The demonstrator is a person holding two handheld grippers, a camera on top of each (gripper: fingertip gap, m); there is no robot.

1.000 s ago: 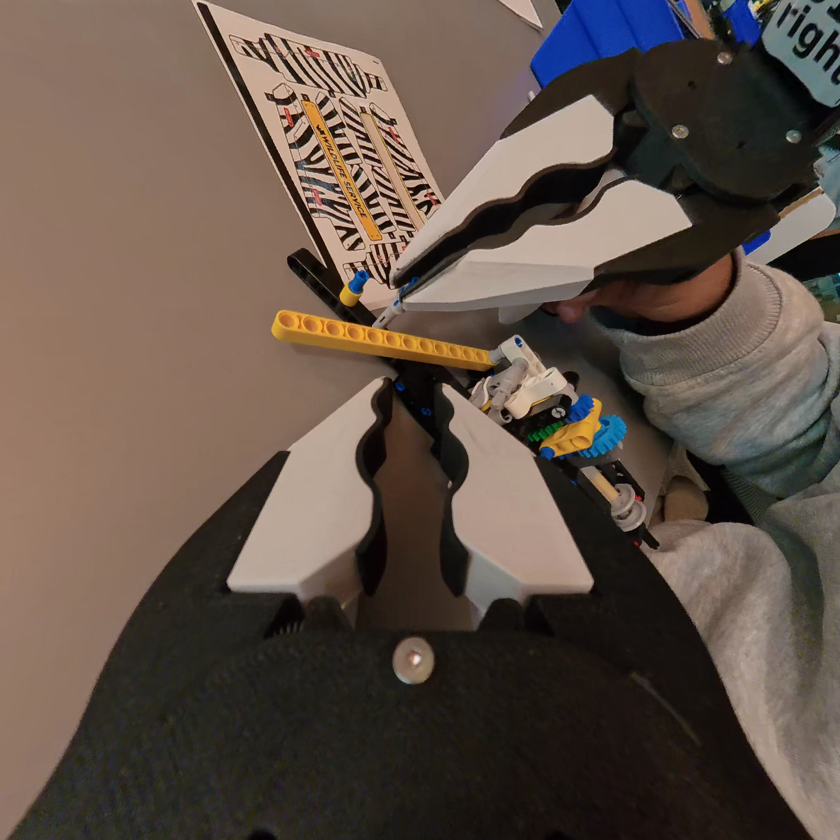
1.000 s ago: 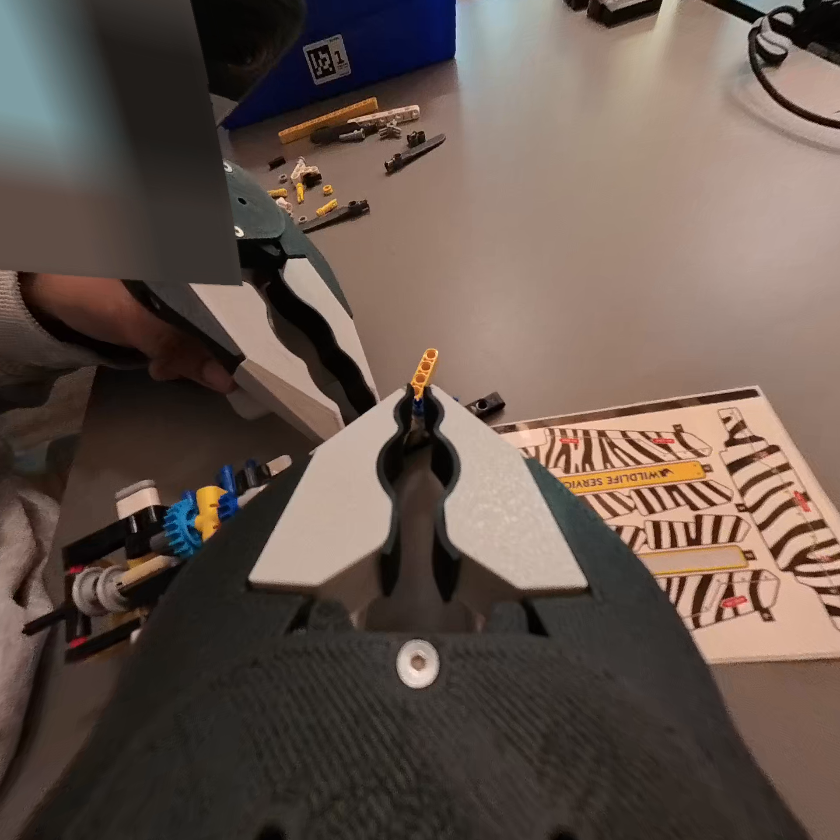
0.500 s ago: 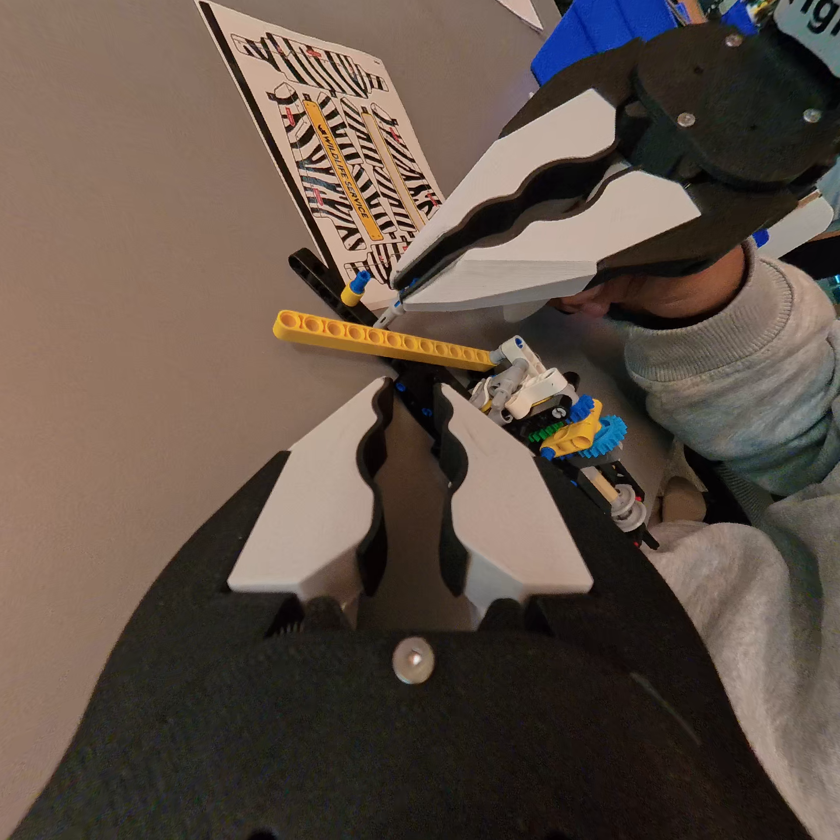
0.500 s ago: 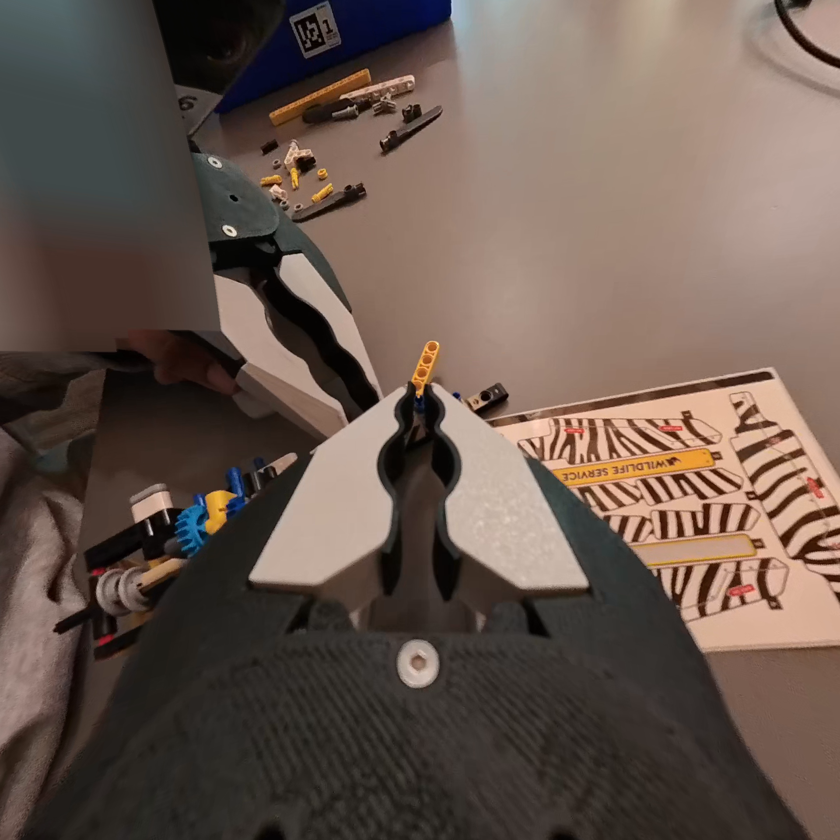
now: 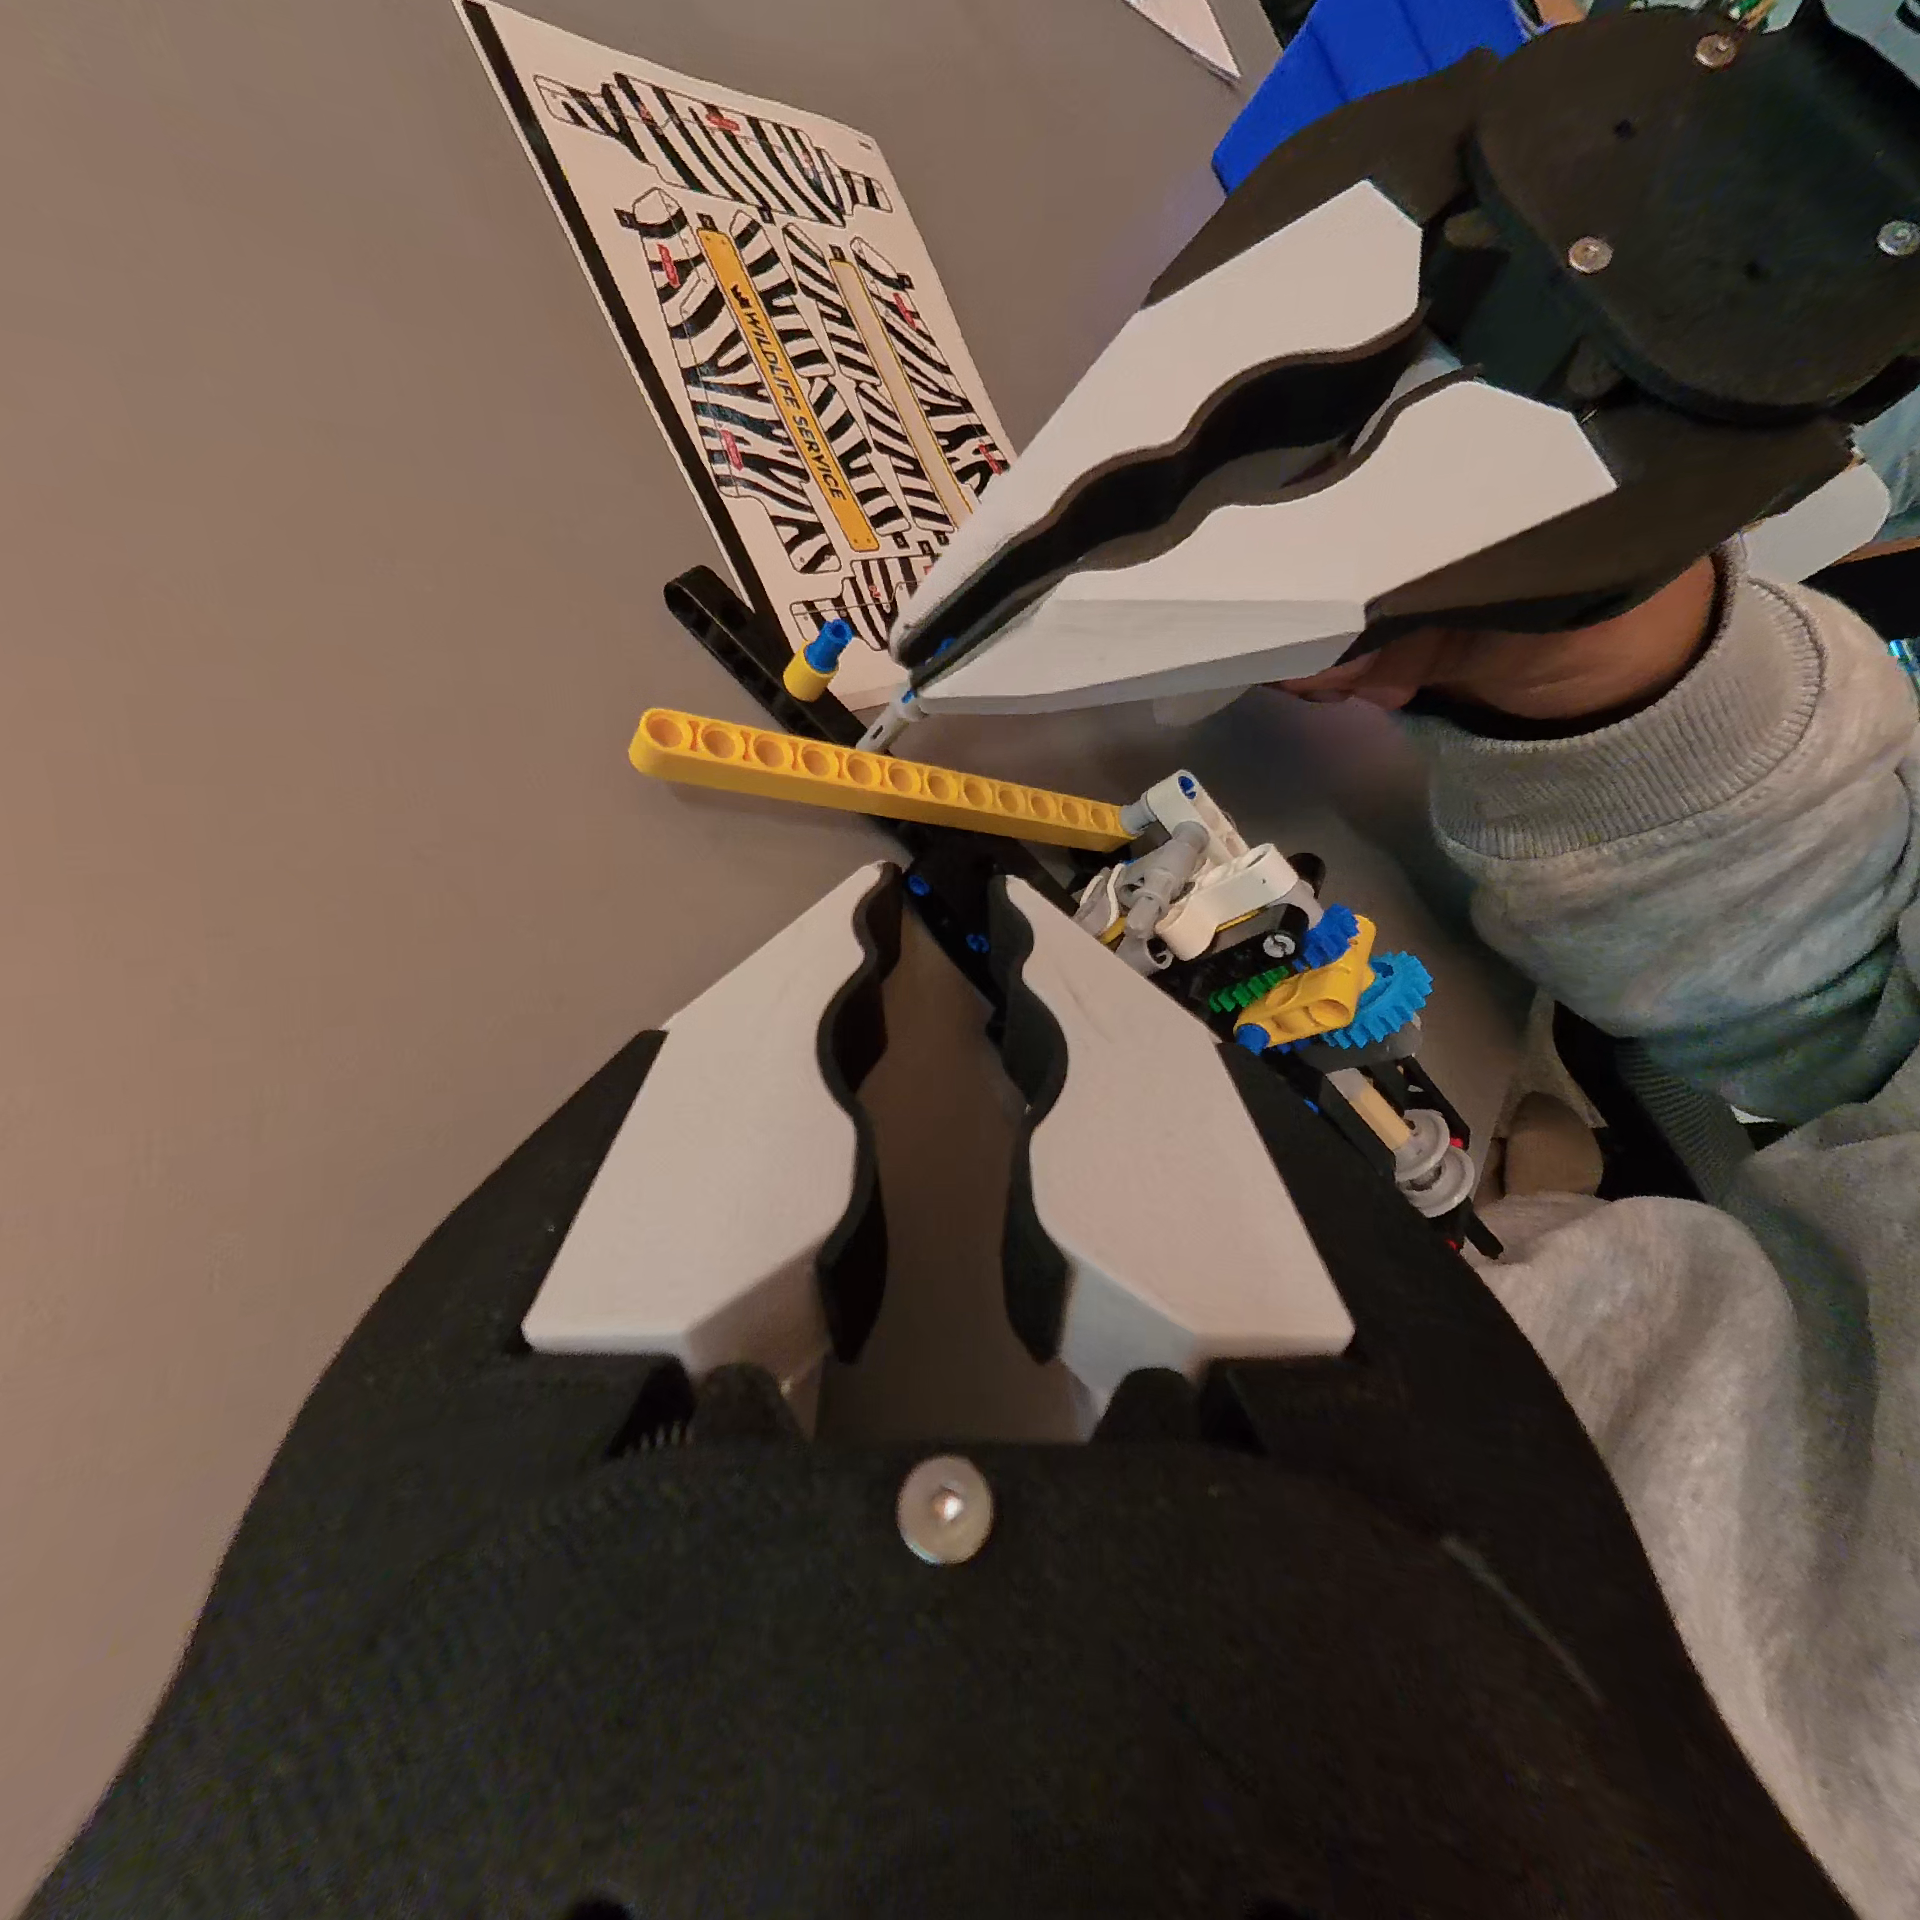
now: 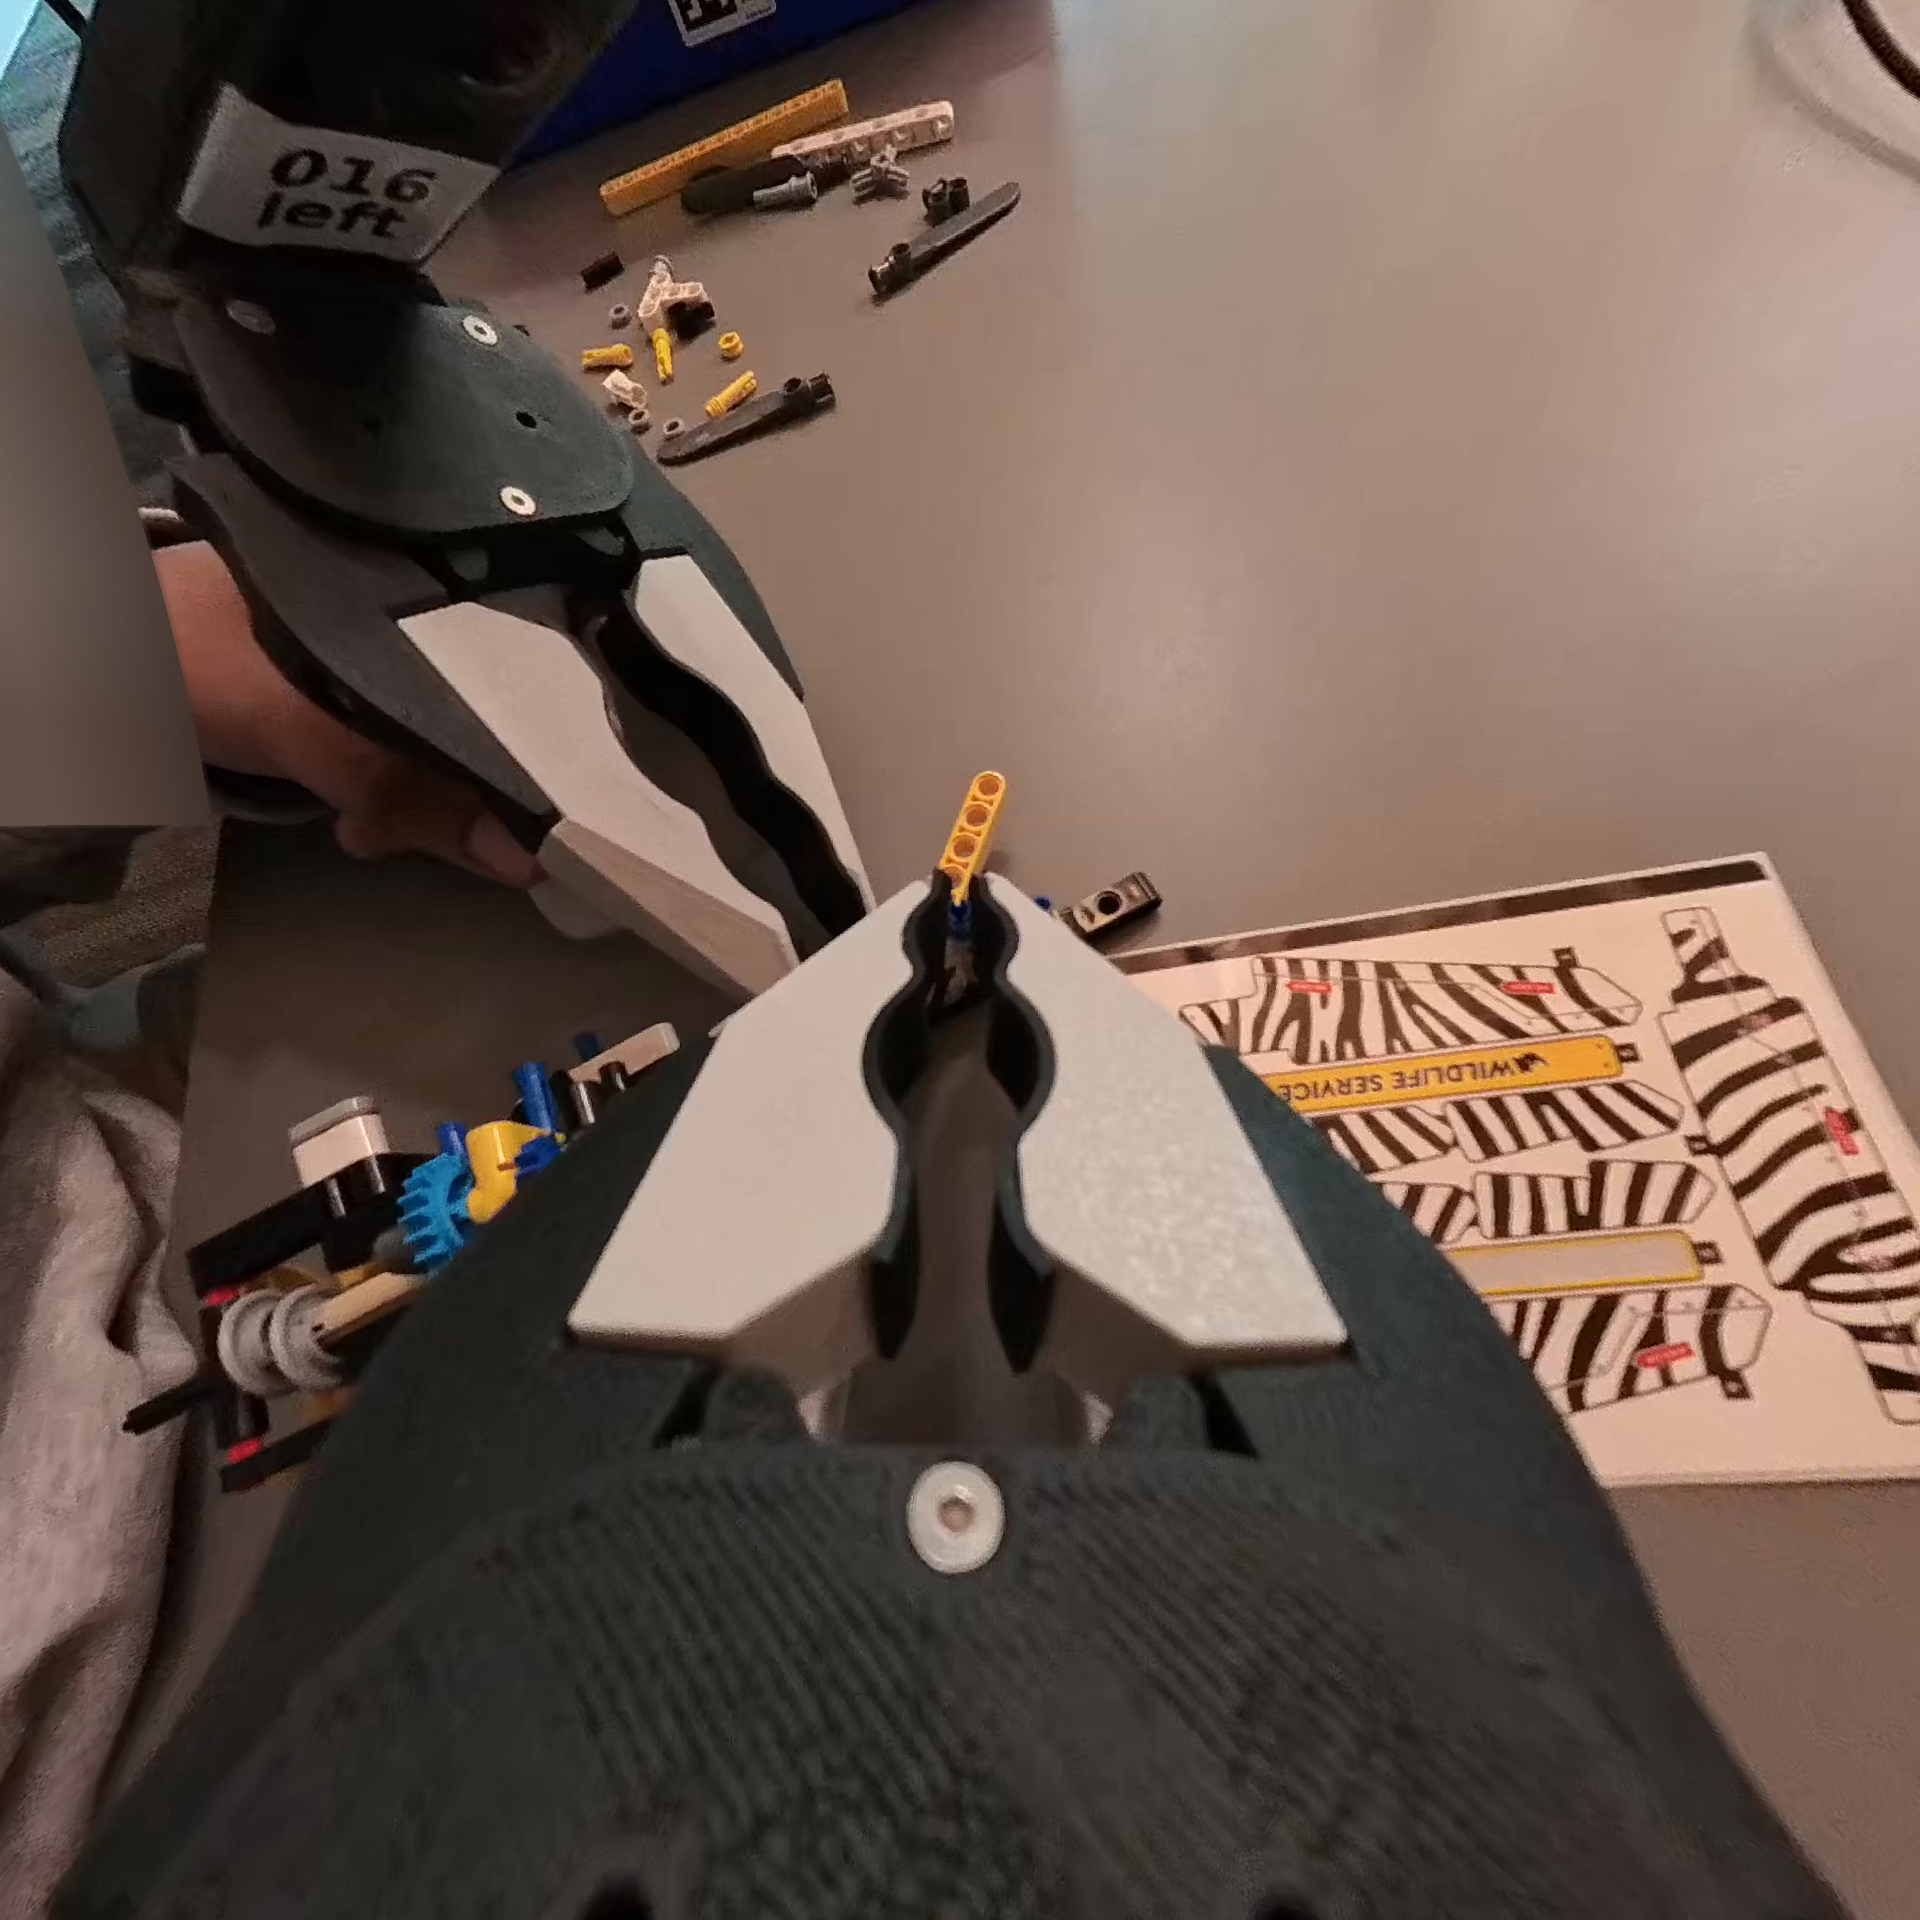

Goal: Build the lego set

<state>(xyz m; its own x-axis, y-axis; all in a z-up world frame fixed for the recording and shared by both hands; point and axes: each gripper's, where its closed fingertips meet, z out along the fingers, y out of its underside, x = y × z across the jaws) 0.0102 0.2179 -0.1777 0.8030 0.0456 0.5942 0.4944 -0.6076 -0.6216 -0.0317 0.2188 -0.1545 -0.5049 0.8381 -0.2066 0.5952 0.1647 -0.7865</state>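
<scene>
One partly built lego model (image 5: 1236,935) lies on the grey bench (image 5: 260,727), and everything else sits relative to it. One long yellow beam (image 5: 873,779) juts out from its white end, crossing over one black beam (image 5: 727,644). The left hand-held gripper (image 5: 940,883) has its jaws clamped on the model's black frame. The right hand-held gripper (image 6: 961,899) is clenched on a small blue-and-grey pin (image 5: 883,722), its tip just above the yellow beam. One short yellow and blue connector (image 5: 816,660) stands beside the black beam. One zebra-striped sticker sheet (image 6: 1558,1143) lies just past the model. Well beyond it lies a scatter of loose pieces (image 6: 727,312), too many and too small to count, near one blue bin (image 6: 727,42).
</scene>
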